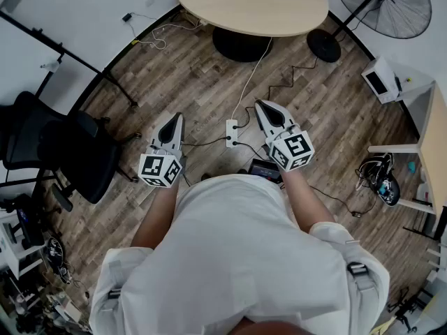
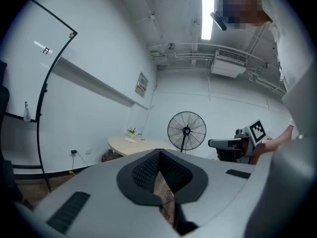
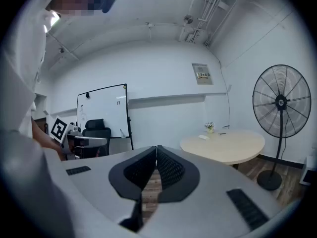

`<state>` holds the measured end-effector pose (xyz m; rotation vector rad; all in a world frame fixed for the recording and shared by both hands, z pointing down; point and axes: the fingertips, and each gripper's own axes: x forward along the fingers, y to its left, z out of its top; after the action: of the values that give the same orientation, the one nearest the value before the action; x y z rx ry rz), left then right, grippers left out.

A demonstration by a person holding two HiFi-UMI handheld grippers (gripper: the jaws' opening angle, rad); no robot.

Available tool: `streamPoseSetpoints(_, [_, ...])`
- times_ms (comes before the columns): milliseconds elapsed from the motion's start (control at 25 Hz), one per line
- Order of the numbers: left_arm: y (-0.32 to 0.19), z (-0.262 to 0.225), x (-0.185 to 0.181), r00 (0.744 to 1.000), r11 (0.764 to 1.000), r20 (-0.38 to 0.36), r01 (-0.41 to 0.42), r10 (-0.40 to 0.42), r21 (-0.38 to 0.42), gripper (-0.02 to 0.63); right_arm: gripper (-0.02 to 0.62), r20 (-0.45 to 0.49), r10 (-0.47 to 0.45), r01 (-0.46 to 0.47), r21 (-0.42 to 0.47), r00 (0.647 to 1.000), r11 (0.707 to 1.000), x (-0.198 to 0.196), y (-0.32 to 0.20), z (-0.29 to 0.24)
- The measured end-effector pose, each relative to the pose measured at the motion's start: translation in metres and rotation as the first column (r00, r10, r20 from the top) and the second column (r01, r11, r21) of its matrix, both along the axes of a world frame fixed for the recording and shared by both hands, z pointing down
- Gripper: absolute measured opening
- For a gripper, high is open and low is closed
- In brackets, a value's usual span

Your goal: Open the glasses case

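Observation:
No glasses case shows in any view. In the head view I stand over a wooden floor and hold both grippers out in front of my body at waist height. My left gripper (image 1: 174, 118) points forward, its jaws pressed together with nothing between them. My right gripper (image 1: 262, 106) is also shut and empty. In the left gripper view the dark pads (image 2: 148, 171) meet at a point, and the right gripper (image 2: 237, 144) hangs in the air off to the side. The right gripper view shows its own pads (image 3: 168, 168) closed, with the left gripper (image 3: 81, 141) at its left.
A round wooden table (image 1: 251, 5) stands ahead, with a floor fan (image 1: 380, 2) to its right. A white power strip (image 1: 232, 132) and cables lie on the floor between the grippers. A black office chair (image 1: 63, 152) is at my left, a desk edge (image 1: 433, 152) at my right.

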<state>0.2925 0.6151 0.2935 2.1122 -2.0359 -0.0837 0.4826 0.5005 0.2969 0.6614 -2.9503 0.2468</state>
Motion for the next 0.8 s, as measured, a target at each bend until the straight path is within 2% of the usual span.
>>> streamPoseSetpoints(200, [-0.002,-0.016,0.028,1.0,0.999,0.002,-0.026,0.026,0.031,0.012,0.025,-0.002,-0.015,0.015,-0.016,1.0,1.0,0.018,0.009,0.002])
streamPoseSetpoints(320, [-0.01,-0.025,0.042,0.999,0.998,0.012,-0.036,0.035,0.052,0.012,0.025,0.007,0.006,-0.006,-0.029,1.0,1.0,0.033,-0.001,0.007])
streamPoseSetpoints(560, [-0.009,-0.021,0.055,1.0,1.0,0.017,-0.007,0.007,0.03,0.012,0.025,0.035,0.009,-0.007,-0.034,0.999,0.999,0.053,-0.007,0.011])
streamPoseSetpoints(800, [-0.006,-0.016,0.066,0.999,0.999,0.005,0.04,-0.04,0.003,0.011,0.026,0.056,0.028,-0.022,-0.101,0.998,0.995,0.076,-0.016,0.029])
